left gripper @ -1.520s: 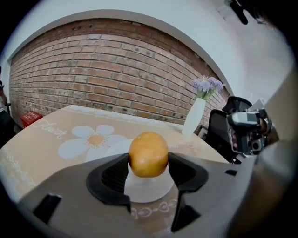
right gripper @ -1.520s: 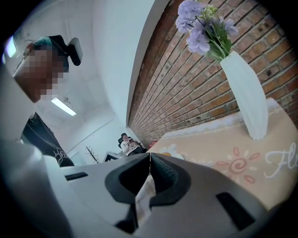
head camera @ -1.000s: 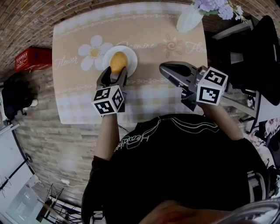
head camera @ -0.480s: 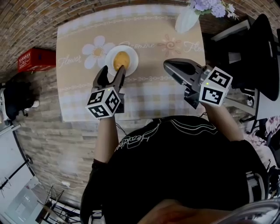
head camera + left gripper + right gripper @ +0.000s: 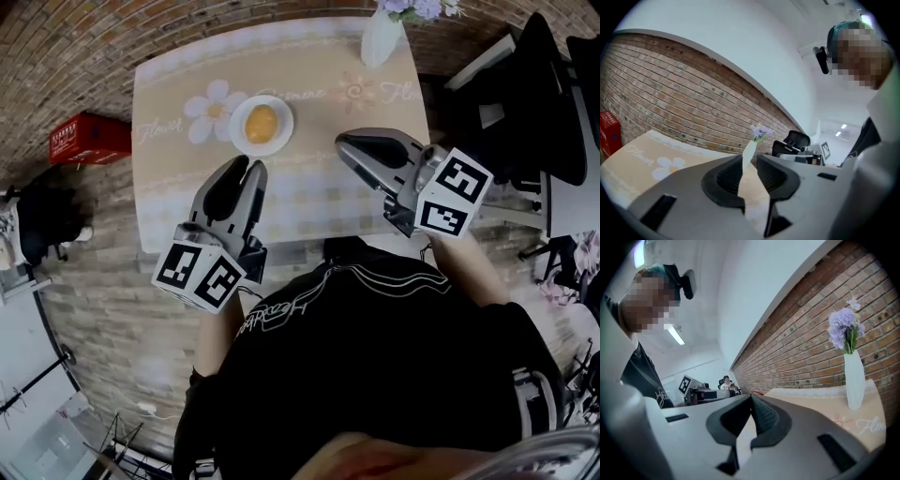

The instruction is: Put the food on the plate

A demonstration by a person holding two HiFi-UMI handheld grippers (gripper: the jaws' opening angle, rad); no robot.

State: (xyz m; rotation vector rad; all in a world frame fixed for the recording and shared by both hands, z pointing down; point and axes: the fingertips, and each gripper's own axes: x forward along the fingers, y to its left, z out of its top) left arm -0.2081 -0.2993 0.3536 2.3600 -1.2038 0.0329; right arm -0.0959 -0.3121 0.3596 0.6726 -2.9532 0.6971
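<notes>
An orange-yellow piece of food (image 5: 262,123) lies on the small white plate (image 5: 284,120) at the far left of the flower-print table (image 5: 319,192). My left gripper (image 5: 248,167) (image 5: 749,160) hangs over the table's near half, well short of the plate. Its jaws are closing, a narrow gap still shows, and nothing is between them. My right gripper (image 5: 345,145) (image 5: 751,399) hovers to the right of the plate, jaws shut and empty.
A white vase with purple flowers (image 5: 380,36) (image 5: 854,380) (image 5: 751,143) stands at the table's far right corner. A red box (image 5: 84,139) sits on the floor to the left. Black office chairs (image 5: 553,103) stand to the right.
My left gripper has drawn back from the plate toward the person, leaving the food on the plate, and its jaws have narrowed. The right gripper has hardly moved.
</notes>
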